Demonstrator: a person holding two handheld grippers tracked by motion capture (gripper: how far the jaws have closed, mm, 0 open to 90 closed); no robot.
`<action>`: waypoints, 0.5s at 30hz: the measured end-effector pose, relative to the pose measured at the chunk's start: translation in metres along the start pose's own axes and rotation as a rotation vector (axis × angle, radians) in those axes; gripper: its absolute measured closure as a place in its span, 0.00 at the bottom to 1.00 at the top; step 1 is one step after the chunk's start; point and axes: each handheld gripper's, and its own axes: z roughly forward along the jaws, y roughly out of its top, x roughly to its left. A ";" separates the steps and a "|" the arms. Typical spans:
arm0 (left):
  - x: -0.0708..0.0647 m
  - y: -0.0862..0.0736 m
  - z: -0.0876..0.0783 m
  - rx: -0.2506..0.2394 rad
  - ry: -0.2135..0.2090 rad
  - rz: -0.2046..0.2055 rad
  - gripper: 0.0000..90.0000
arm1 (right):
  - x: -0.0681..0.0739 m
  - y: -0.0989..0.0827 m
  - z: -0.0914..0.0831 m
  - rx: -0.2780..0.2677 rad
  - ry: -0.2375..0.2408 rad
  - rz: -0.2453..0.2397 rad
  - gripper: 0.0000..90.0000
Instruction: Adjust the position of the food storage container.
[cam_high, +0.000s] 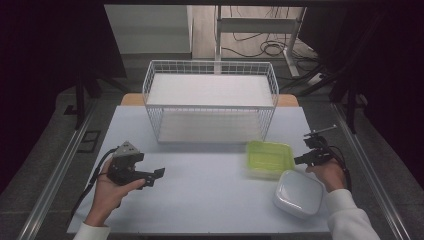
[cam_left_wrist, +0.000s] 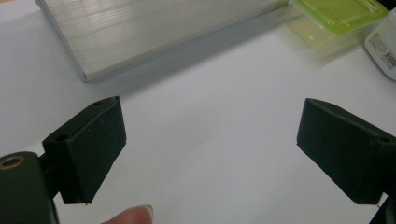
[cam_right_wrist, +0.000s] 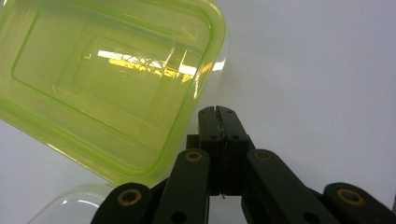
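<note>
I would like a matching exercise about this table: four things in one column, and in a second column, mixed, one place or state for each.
Things:
1. left claw
2. right claw
3. green container
4. wire basket

Places or states:
A. stands at the far middle of the table
B. jaws closed together, holding nothing
C. jaws wide apart over bare table
D. lies between the basket and the white container

Pairs: 1-C, 2-B, 3-D, 4-A
</note>
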 end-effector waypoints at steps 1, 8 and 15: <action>0.000 0.000 0.000 0.000 0.001 0.000 0.08 | 0.000 0.001 0.001 0.000 0.002 -0.001 0.99; 0.000 0.000 0.000 0.001 0.002 0.004 0.08 | 0.001 0.008 0.007 0.001 0.010 -0.011 0.99; 0.000 0.000 0.000 0.004 0.002 0.005 0.08 | 0.013 0.015 0.011 0.010 0.019 -0.051 0.99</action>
